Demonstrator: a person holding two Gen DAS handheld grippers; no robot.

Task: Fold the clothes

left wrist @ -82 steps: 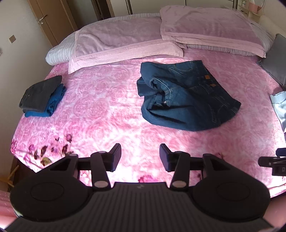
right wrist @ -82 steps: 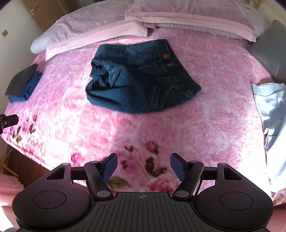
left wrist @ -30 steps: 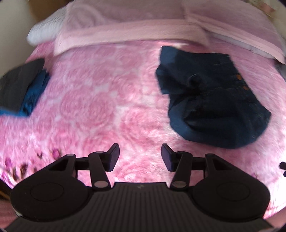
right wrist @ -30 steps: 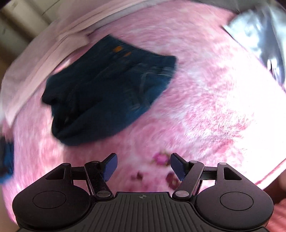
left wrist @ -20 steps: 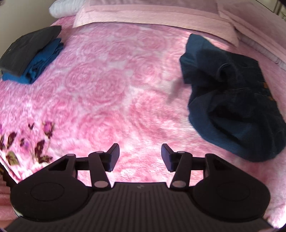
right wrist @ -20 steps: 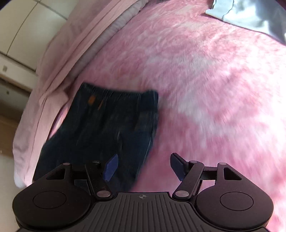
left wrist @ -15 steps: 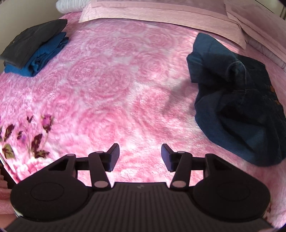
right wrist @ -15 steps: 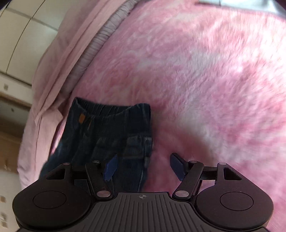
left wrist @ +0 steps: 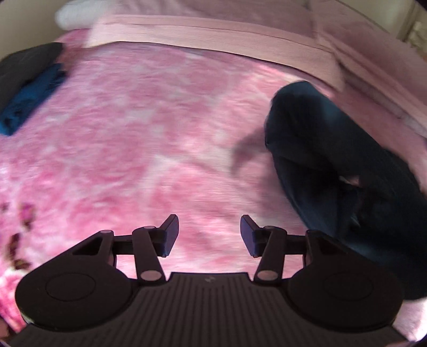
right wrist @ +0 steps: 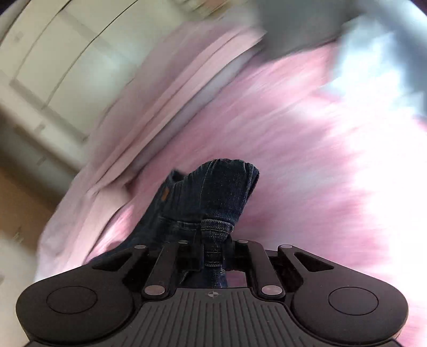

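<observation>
Dark blue denim shorts (left wrist: 341, 170) lie crumpled on the pink floral bedspread (left wrist: 149, 138), to the right in the blurred left wrist view. My left gripper (left wrist: 209, 235) is open and empty over bare bedspread, left of the shorts. My right gripper (right wrist: 213, 256) is shut on a bunched edge of the denim shorts (right wrist: 213, 197), which rise in a fold in front of it. The right wrist view is blurred by motion.
A folded stack of dark grey and blue clothes (left wrist: 29, 88) lies at the bed's left edge. Pink pillows (left wrist: 213, 24) run along the head of the bed. A grey cushion and a pale blue garment (right wrist: 373, 61) lie at the right. White wardrobe doors (right wrist: 53, 61) stand behind.
My right gripper moved onto the shorts and shut on their edge, lifting a fold. My left gripper stays open and has moved closer to the bed, left of the shorts.
</observation>
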